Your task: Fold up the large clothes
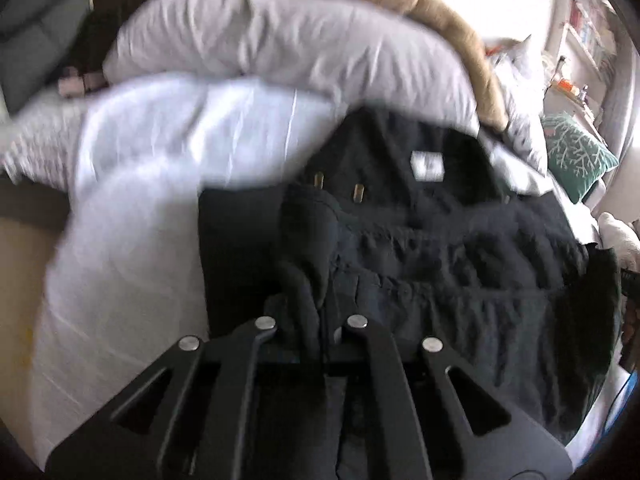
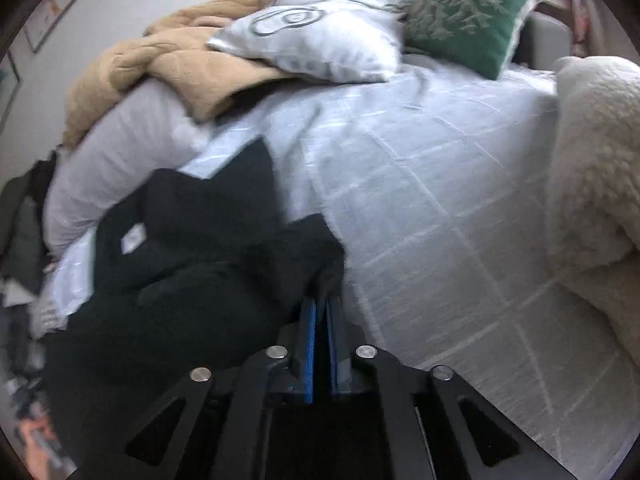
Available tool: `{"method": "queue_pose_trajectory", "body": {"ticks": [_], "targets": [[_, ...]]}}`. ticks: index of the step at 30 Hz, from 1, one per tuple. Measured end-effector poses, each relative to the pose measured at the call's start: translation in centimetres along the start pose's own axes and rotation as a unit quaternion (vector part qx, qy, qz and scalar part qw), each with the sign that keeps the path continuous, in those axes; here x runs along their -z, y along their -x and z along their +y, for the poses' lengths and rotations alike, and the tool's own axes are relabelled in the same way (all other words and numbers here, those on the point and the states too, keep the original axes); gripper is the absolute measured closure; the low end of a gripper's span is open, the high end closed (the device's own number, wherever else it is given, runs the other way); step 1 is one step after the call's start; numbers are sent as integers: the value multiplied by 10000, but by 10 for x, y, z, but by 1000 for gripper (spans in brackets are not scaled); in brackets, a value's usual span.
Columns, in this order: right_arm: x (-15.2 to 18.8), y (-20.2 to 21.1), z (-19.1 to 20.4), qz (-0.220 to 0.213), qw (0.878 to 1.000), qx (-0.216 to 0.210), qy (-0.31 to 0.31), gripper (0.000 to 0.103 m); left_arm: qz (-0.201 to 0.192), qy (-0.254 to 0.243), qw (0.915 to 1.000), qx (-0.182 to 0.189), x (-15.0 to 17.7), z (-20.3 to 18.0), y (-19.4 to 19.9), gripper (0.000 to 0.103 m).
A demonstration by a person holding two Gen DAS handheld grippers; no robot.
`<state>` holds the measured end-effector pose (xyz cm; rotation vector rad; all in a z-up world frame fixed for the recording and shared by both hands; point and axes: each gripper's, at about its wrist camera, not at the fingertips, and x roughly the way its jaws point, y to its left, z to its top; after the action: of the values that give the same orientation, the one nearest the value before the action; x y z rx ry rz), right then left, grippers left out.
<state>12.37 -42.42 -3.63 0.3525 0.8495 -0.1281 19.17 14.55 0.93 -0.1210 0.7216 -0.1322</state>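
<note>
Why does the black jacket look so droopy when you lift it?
The black jacket probably flops: it sags and bunches where the left tool pinches it. It likely feels fairly heavy, hanging in thick folds from the right tool.

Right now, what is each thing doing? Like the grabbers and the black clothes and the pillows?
Left gripper: shut on the black garment.
Right gripper: shut on the black garment.
Black garment: partly spread on the bed, wrinkled, white label showing.
White bedspread: flat, creased.
Green pillow: leaning, near the white pillow.
White pillow: lying on the tan blanket.
Tan blanket: crumpled.
</note>
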Motion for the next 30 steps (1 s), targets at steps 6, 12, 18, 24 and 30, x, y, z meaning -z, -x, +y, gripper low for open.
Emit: {"method": "queue_pose_trajectory", "body": {"ticks": [6,12,18,24,30], "targets": [[-35,38,9,-982,9947,265,-144,99,-1119,222,9933,-182,-46,5,40,96],[-93,30,55,-1643,9848,557,40,100,-1553,643,9846,-475,-96,23,16,95],[-137,-44,100,-1655,9791,1074,502,100,-1337,353,9846,-1074,-114,28,-72,95],[-140,-148,105,-1147,9774,1601,774,100,-239,514,9900,-1292,-99,51,-183,94],[-140,-203,66,-314,9830,1810,-50,100,191,908,9879,-1243,-100,68,-206,73]]}}
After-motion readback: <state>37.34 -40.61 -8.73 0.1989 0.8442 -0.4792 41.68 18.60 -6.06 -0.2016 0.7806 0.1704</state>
